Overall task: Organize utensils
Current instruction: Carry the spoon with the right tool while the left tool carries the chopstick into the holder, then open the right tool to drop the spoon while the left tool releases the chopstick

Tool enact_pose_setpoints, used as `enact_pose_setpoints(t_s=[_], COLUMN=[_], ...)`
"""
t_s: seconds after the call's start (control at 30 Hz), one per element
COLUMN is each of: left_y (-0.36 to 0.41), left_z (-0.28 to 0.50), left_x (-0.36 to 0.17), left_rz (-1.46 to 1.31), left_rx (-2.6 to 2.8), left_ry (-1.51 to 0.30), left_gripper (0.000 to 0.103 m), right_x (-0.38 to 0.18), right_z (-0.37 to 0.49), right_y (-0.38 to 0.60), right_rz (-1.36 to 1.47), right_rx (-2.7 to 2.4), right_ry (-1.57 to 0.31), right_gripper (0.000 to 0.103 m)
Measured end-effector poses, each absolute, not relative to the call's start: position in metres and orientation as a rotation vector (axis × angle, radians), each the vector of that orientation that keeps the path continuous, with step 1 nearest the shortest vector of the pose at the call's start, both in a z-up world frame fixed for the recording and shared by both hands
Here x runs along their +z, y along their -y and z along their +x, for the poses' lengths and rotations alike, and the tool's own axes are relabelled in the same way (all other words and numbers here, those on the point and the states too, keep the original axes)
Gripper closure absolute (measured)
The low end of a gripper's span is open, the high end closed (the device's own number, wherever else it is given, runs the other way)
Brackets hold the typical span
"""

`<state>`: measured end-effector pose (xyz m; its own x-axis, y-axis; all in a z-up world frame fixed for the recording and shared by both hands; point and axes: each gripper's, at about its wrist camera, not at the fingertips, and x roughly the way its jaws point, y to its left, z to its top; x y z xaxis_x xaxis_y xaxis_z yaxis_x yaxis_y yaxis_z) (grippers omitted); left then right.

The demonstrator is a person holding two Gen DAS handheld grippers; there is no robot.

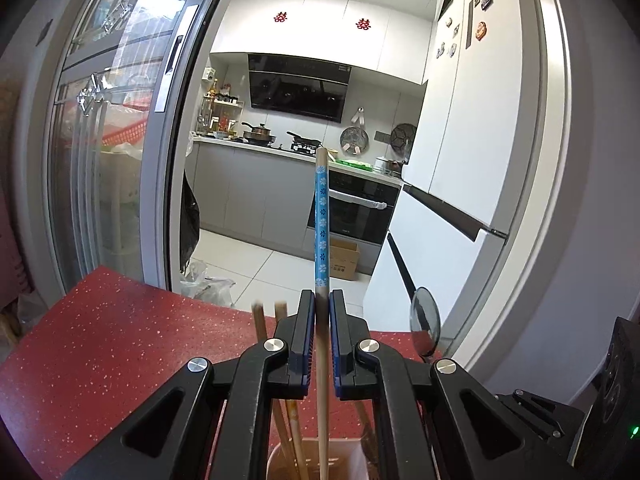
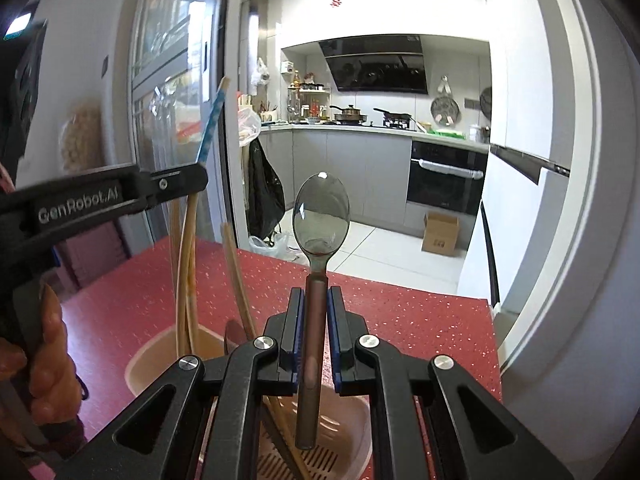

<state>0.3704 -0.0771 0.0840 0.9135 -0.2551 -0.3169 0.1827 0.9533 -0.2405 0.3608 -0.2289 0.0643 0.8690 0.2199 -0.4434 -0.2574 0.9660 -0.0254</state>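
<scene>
Left claw (image 1: pixel 322 300) clamped on one blue-patterned chopstick (image 1: pixel 321 216), upright, foot in the holder (image 2: pixel 160 354). Right claw (image 2: pixel 316 296) clamped on one spoon (image 2: pixel 320 216), bowl up, handle end above the holder. Beside them, three or so more chopsticks (image 2: pixel 186 280) leaning inside. Beyond, red tabletop (image 2: pixel 400 312) ending at a near edge, open kitchen floor past it.

Beyond the red table (image 1: pixel 100 340), a bright kitchen: grey cabinets (image 1: pixel 248 196), seemingly tiled floor (image 1: pixel 256 264).

Both wrist views face the kitchen over a red table (image 1: pixel 100 340).
</scene>
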Motion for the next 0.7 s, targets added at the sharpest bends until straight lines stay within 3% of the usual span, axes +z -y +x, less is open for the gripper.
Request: enact_pose_setpoints(t_s=[0.3,0.7], left_y=[0.083,0.08], left_z=[0.351,0.327], left_x=[0.051,0.041], left_rz=[-0.161,-0.105], left_rx=[-0.216,-0.195], left_ry=[-0.398,-0.457], left_gripper=[0.067,0.066], right_x=[0.04,0.03], right_z=[0.338,0.333], right_y=[0.21,0.217], right_rz=[-0.2,-0.185], right_rx=[0.245,0.267], right_ry=[-0.41,-0.506], right_gripper=[0.091,0.09])
